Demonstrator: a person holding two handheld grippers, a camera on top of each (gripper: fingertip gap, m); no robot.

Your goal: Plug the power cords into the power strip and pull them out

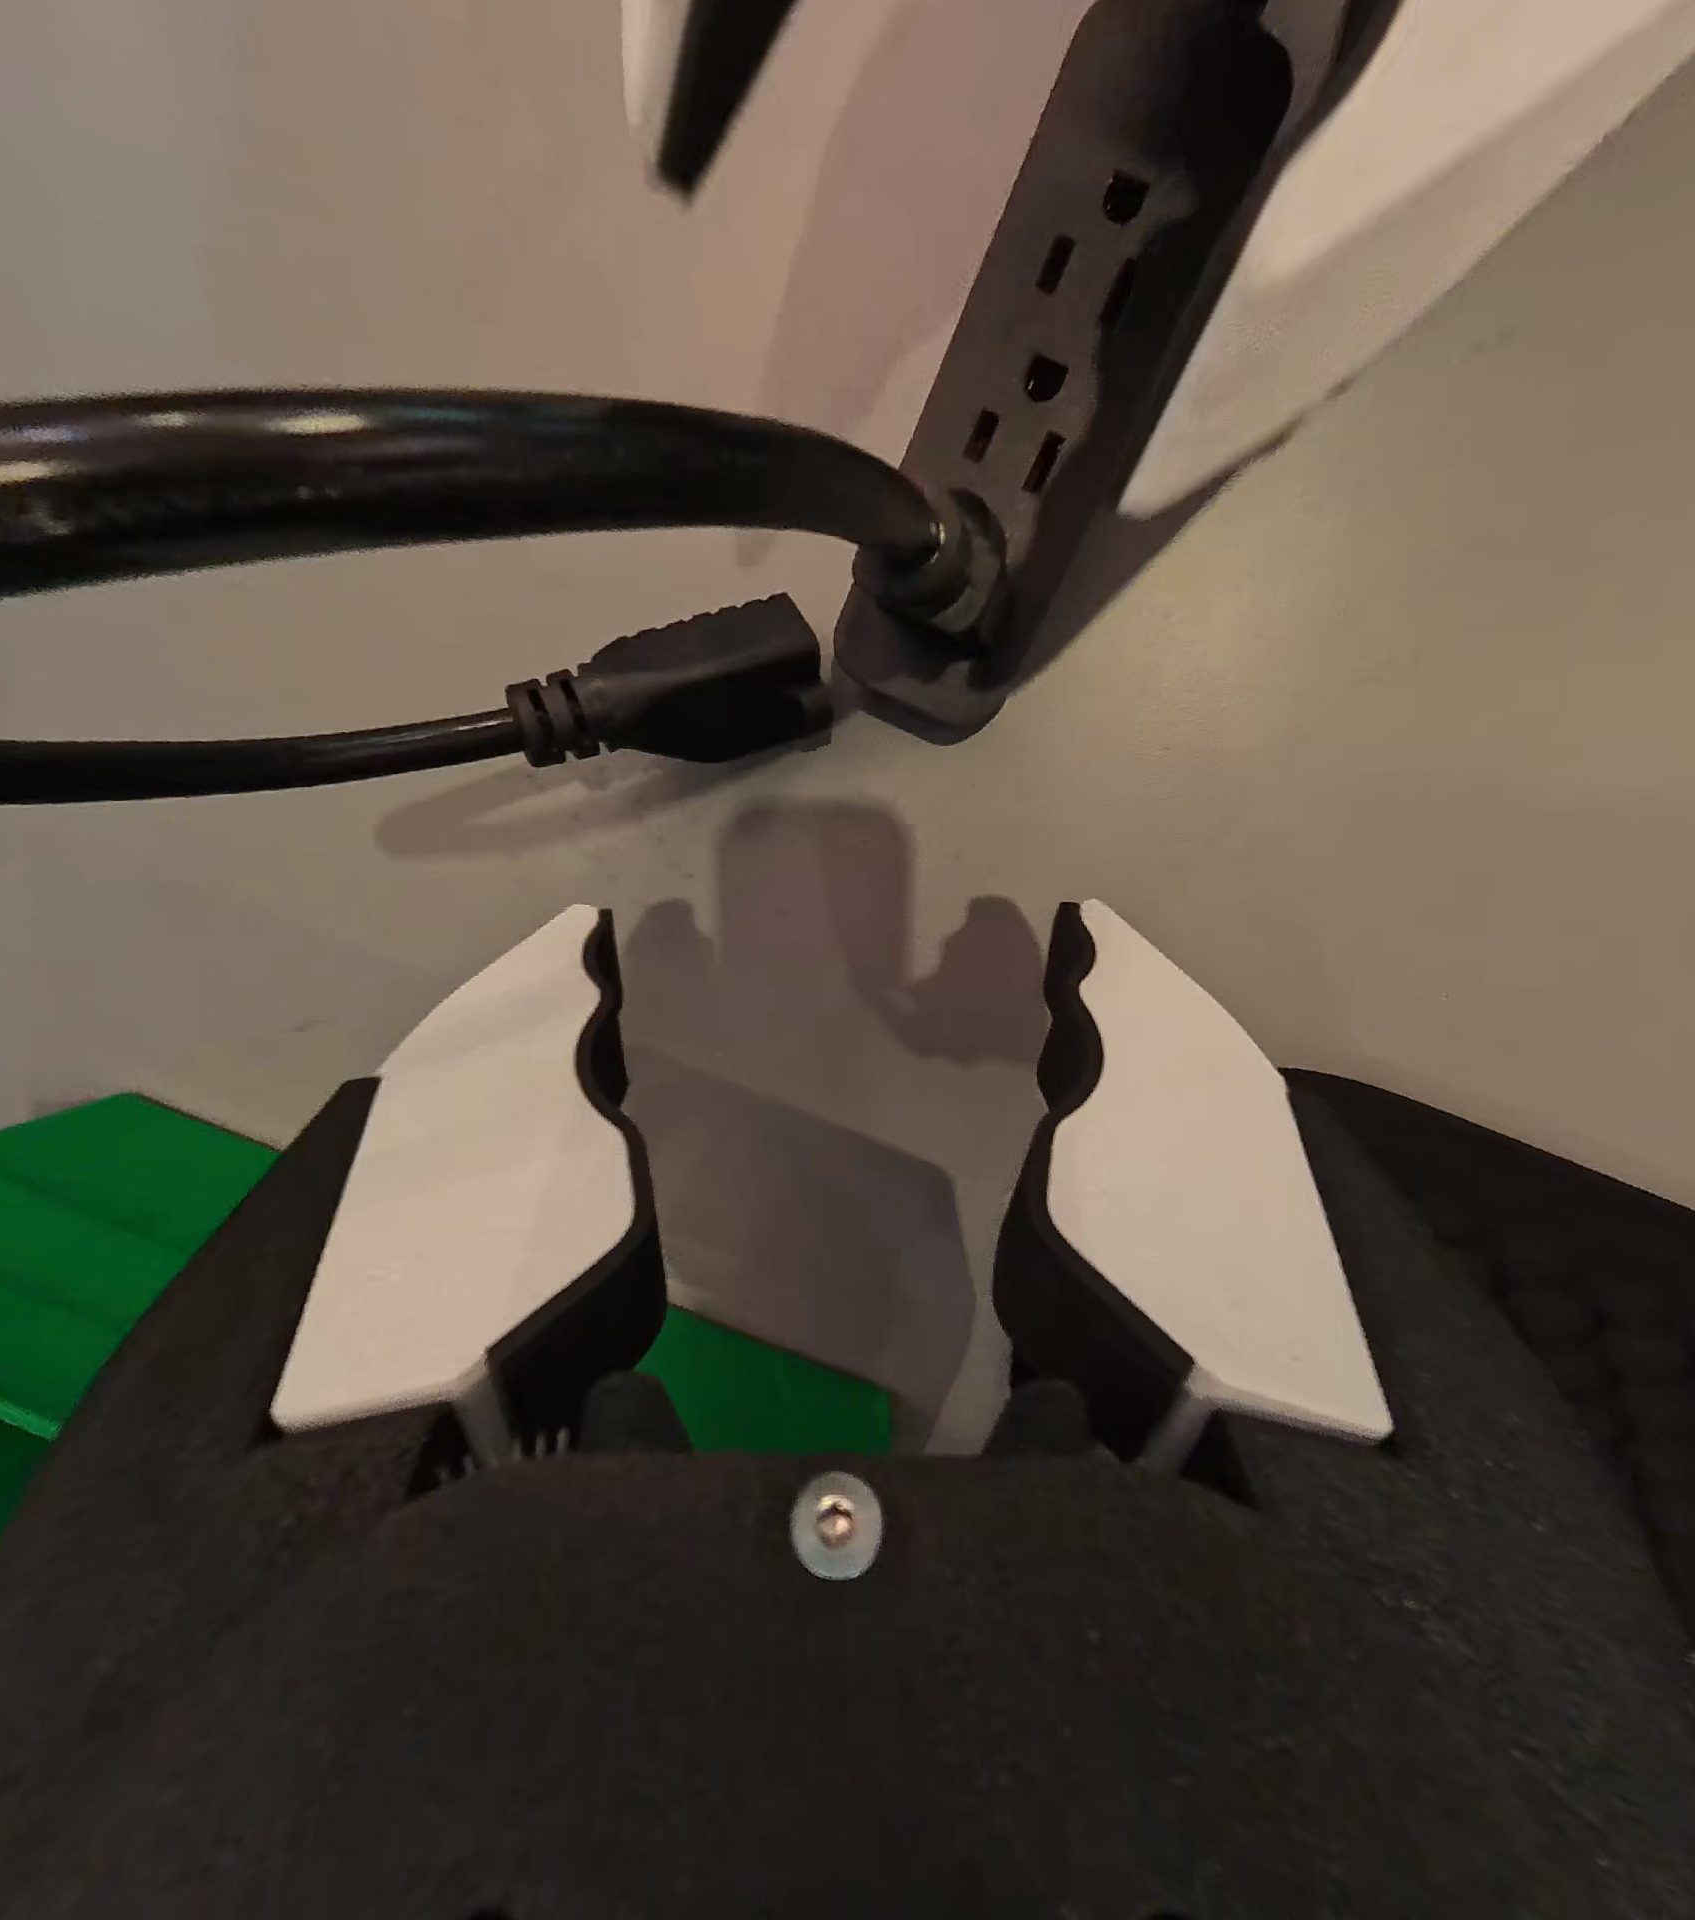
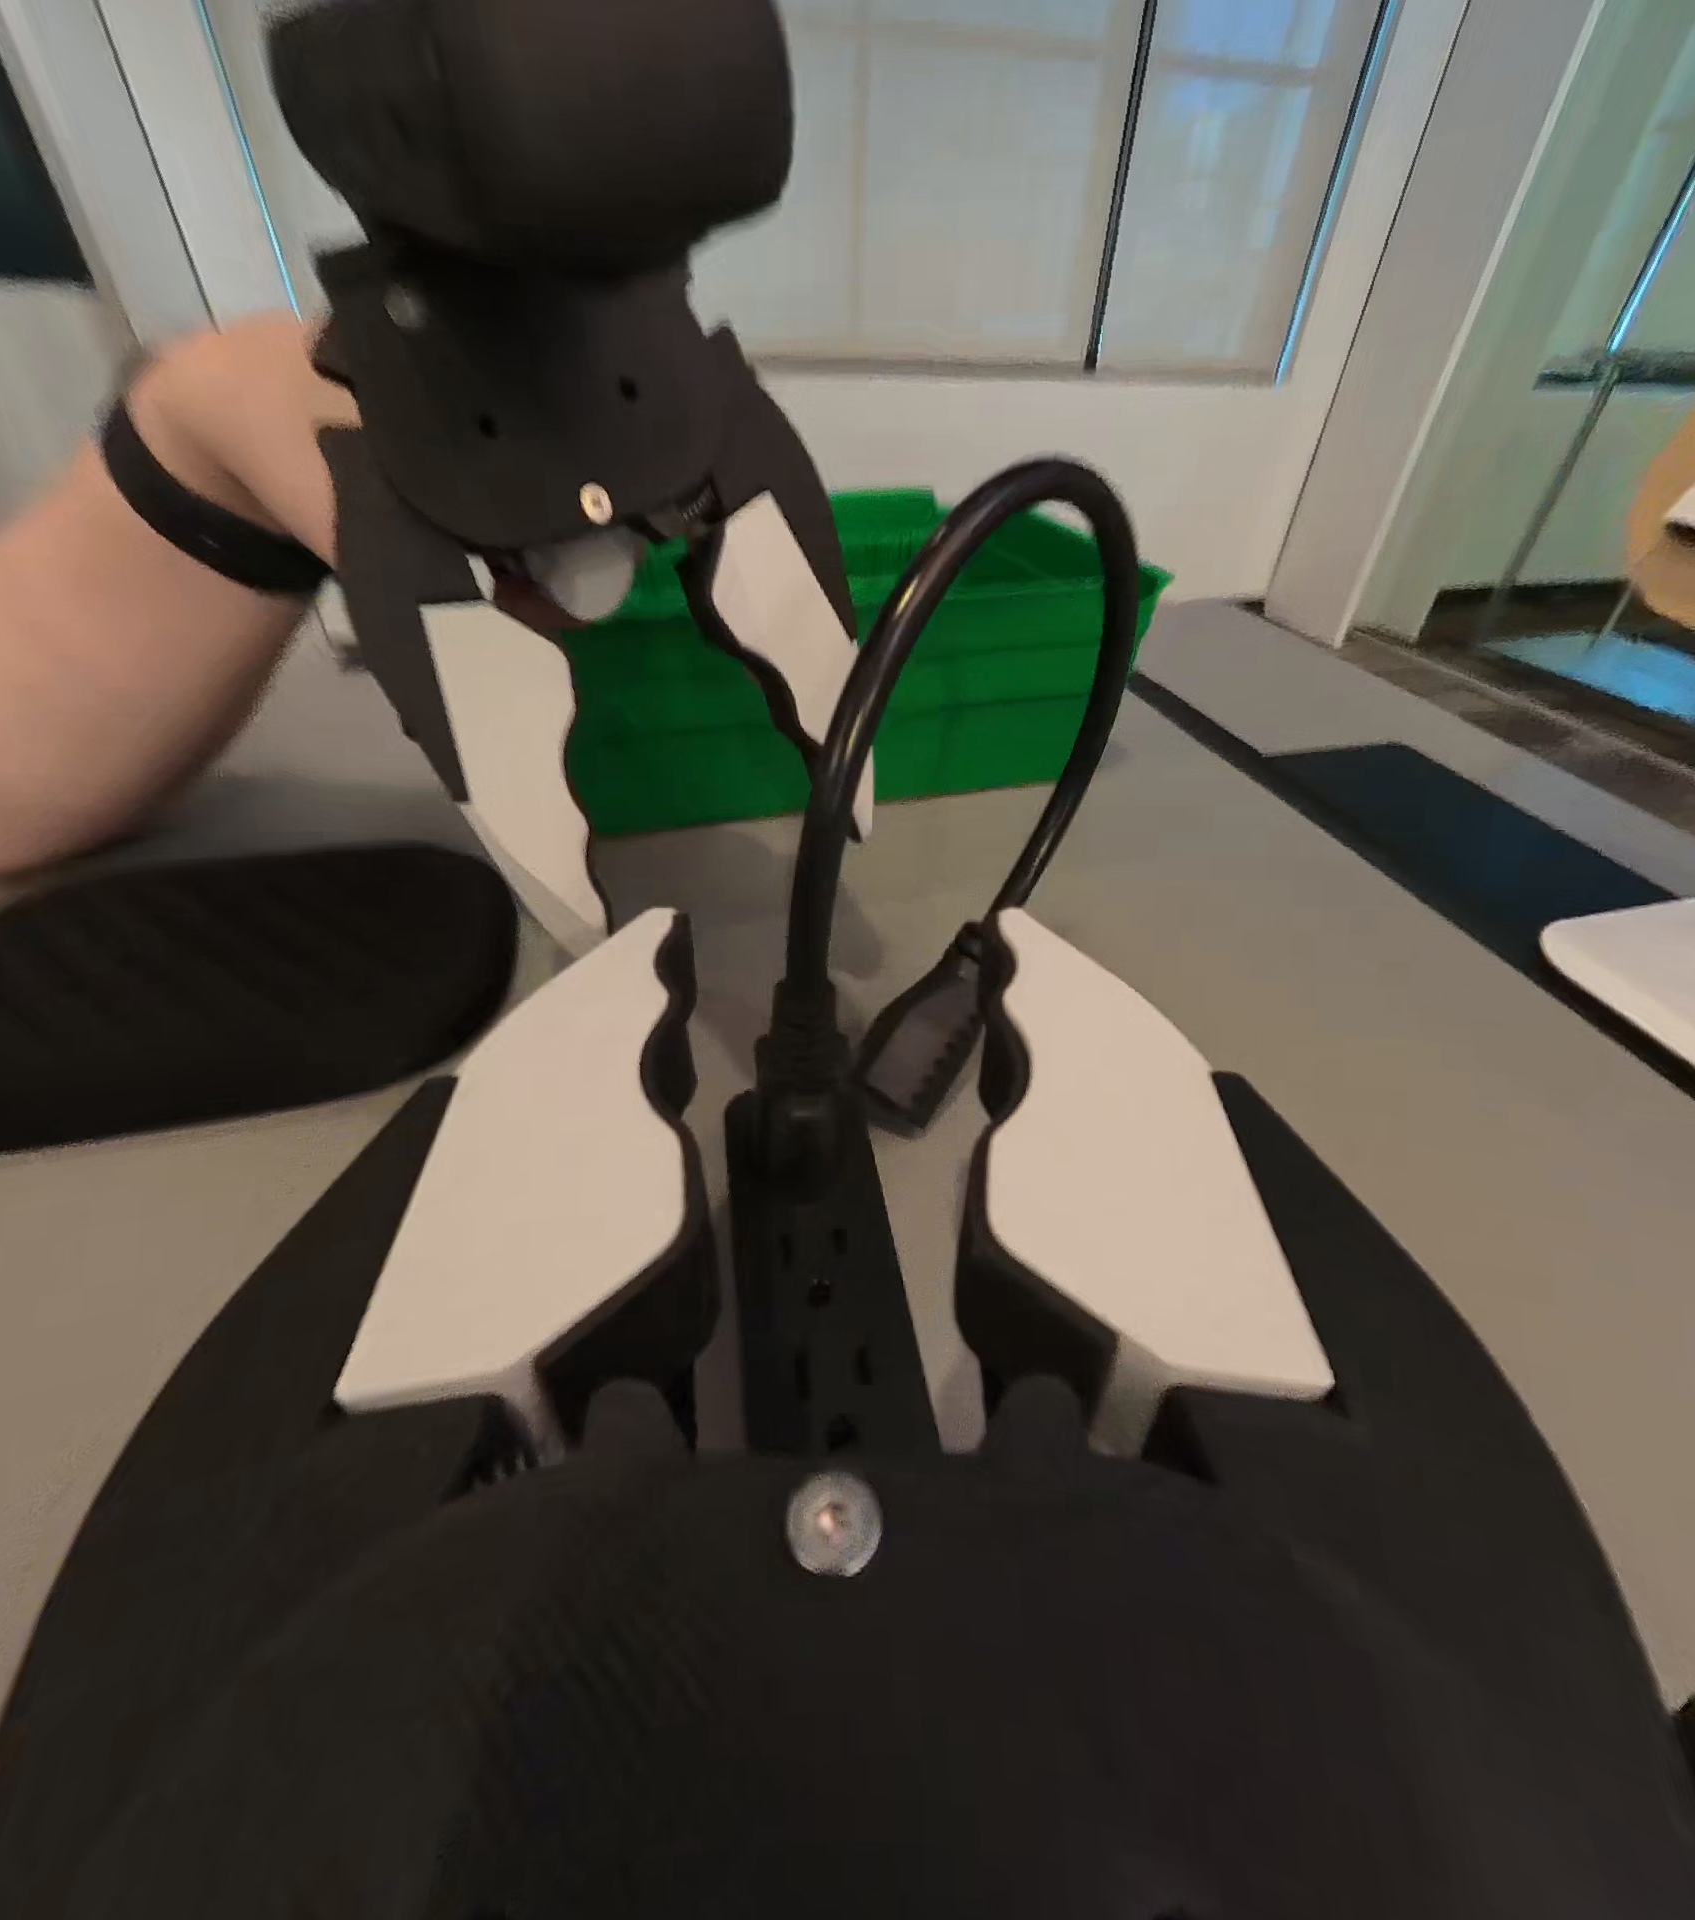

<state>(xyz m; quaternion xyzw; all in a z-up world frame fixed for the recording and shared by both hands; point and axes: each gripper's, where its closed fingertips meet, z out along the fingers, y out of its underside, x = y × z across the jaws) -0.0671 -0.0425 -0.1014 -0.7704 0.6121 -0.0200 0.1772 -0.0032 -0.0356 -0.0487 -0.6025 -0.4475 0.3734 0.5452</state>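
Observation:
A black power strip (image 1: 1061,416) lies on the grey table, with empty sockets facing up. It also shows in the right wrist view (image 2: 812,1299). My right gripper (image 2: 840,925) is open and straddles the strip, with gaps on both sides. A thick black cord (image 1: 407,478) leaves the strip's end and loops up (image 2: 1030,488). A black plug (image 1: 708,686) lies on the table beside that end, unplugged, close to my right gripper's right finger (image 2: 916,1049). My left gripper (image 1: 832,914) is open and empty, a short way from the plug; it also shows in the right wrist view (image 2: 729,868).
A green bin (image 2: 978,675) stands behind the cord loop, and shows at the lower left of the left wrist view (image 1: 43,1247). A black oval pad (image 2: 178,987) lies on the table. A white board (image 2: 1674,987) sits at the right edge. A hand (image 2: 95,582) holds the left gripper. About 9 centimetres separates my left fingertips from my right.

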